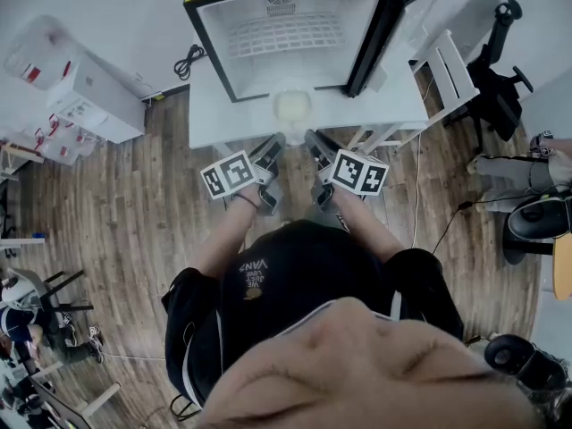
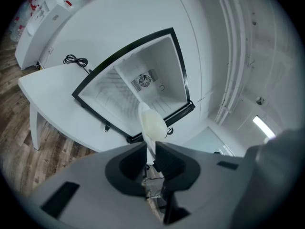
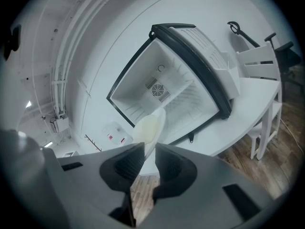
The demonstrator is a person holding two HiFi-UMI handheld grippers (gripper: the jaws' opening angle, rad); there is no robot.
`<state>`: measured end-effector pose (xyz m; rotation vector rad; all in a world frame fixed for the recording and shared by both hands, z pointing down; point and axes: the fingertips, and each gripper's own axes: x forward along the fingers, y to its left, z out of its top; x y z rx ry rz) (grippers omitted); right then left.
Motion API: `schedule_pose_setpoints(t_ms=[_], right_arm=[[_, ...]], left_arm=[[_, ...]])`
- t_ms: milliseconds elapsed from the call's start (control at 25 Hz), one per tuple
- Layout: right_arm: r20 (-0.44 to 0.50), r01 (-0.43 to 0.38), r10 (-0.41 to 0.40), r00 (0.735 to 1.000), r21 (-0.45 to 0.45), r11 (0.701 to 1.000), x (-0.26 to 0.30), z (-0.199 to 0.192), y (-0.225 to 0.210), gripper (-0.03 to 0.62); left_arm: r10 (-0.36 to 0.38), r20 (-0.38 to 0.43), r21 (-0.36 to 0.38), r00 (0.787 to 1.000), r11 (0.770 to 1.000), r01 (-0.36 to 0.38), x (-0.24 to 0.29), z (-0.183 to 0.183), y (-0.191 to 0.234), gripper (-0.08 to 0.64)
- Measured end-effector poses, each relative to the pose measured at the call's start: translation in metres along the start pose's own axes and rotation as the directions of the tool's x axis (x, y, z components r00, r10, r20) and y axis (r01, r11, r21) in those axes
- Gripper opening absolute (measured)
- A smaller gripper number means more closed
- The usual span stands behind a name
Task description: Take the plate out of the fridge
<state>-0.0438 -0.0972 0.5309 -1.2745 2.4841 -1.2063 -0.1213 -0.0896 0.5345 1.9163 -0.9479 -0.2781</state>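
Well, a round, glossy cream plate (image 1: pixel 291 107) (thin-rimmed) hangs before the white fridge (image 1: pixel 286 34), pinched by left gripper (image 2: pixel 150 149) and right gripper (image 3: pixel 148 150).

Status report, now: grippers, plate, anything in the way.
Both shut on the plate: left gripper one side, right gripper the other. Held just outside the open fridge, over the table. Nothing seen in the way.
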Motion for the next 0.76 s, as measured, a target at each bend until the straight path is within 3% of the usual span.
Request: schedule_pose_setpoints(t_ms=[760], right_arm=[[0.001, 0.001, -0.001, 1.0, -0.005, 1.0, 0.0023, -0.0048, 0.0074, 0.077]], left_arm=[[-0.002, 0.003, -0.011, 1.0, 1.0, 0.002, -0.0078, 0.0008, 0.0043, 0.055]])
